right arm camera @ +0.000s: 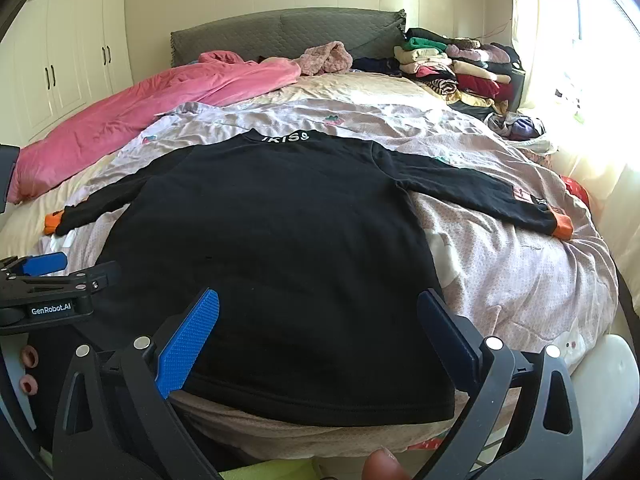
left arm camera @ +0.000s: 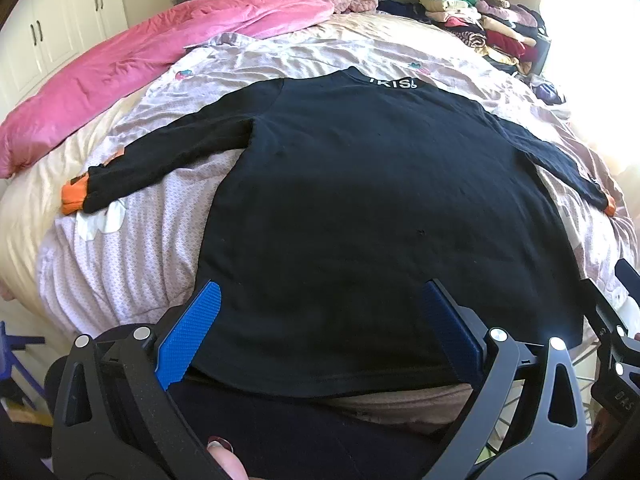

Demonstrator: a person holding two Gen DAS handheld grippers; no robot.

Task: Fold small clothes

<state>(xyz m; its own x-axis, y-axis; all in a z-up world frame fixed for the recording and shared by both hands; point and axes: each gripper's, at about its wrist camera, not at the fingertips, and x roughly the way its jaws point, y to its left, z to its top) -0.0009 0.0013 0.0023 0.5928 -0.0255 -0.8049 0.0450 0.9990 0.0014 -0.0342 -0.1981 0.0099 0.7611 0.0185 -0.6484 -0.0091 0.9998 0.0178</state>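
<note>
Right, your left gripper (left arm camera: 320,292) and right gripper (right arm camera: 318,300) both hung spread wide, holding nothing, over the hem of the black shirt (left arm camera: 360,184), which lay flat, sleeves out, on the bed (left arm camera: 132,248).

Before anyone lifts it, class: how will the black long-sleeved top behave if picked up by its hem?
The black top looks like soft knit lying flat, so it would probably droop. Its spread sleeves would likely dangle. It seems light and unlikely to slip on the rumpled quilt.

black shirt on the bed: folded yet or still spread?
Spread. The black shirt lies flat on the bed, both sleeves out sideways, hem unfolded.
</note>
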